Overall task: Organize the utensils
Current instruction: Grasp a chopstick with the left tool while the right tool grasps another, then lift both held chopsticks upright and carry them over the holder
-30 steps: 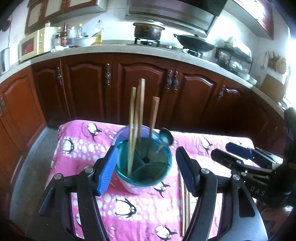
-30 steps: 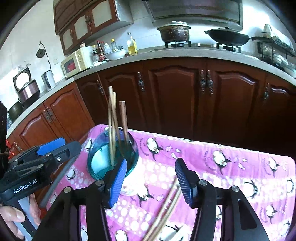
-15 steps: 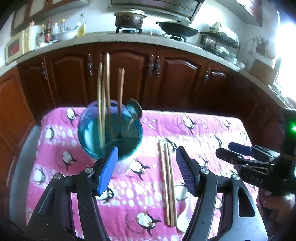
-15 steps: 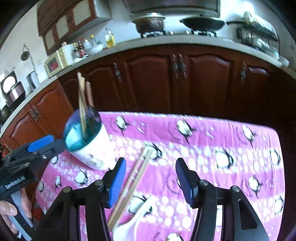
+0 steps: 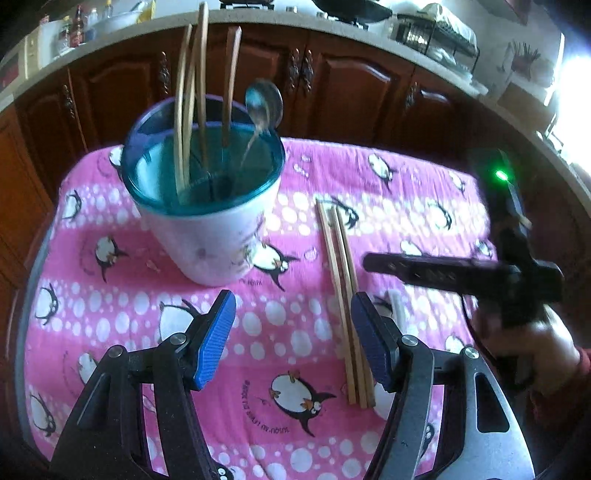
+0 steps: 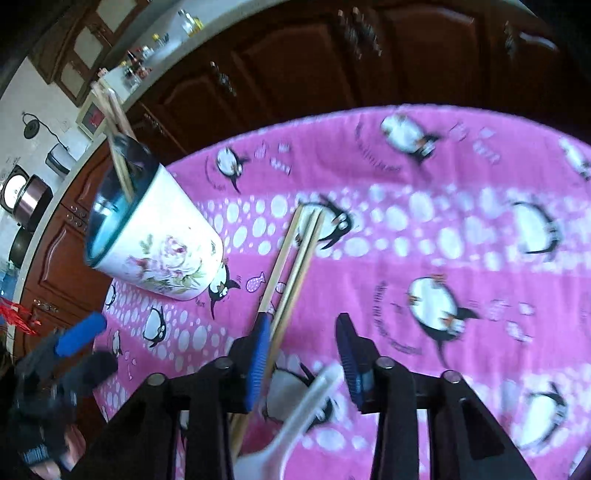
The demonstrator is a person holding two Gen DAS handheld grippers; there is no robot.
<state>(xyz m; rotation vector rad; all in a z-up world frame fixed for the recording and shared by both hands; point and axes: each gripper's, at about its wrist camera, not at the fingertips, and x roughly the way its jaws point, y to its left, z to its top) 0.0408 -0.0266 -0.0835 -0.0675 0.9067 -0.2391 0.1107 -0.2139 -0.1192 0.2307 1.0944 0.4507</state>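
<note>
A white flowered utensil holder (image 5: 207,236) with a teal rim stands on the pink penguin cloth, seen also in the right wrist view (image 6: 159,251). Several wooden chopsticks (image 5: 192,96) and a metal spoon (image 5: 264,105) stand in it. Loose chopsticks (image 5: 343,295) lie on the cloth, seen also in the right wrist view (image 6: 291,269), beside a white spoon (image 6: 295,421). My left gripper (image 5: 291,339) is open and empty, in front of the holder. My right gripper (image 6: 303,354) is open, low over the white spoon's handle and the chopsticks.
The pink cloth (image 5: 388,192) covers a small table with dark wooden cabinets (image 5: 351,85) behind it. A counter with pots, bottles and a dish rack (image 5: 436,26) runs above the cabinets. The other gripper shows at the right in the left wrist view (image 5: 461,273).
Both grippers have pulled back from the holder and tilted down. My right gripper has dropped low over the loose chopsticks and white spoon. Both stay open.
</note>
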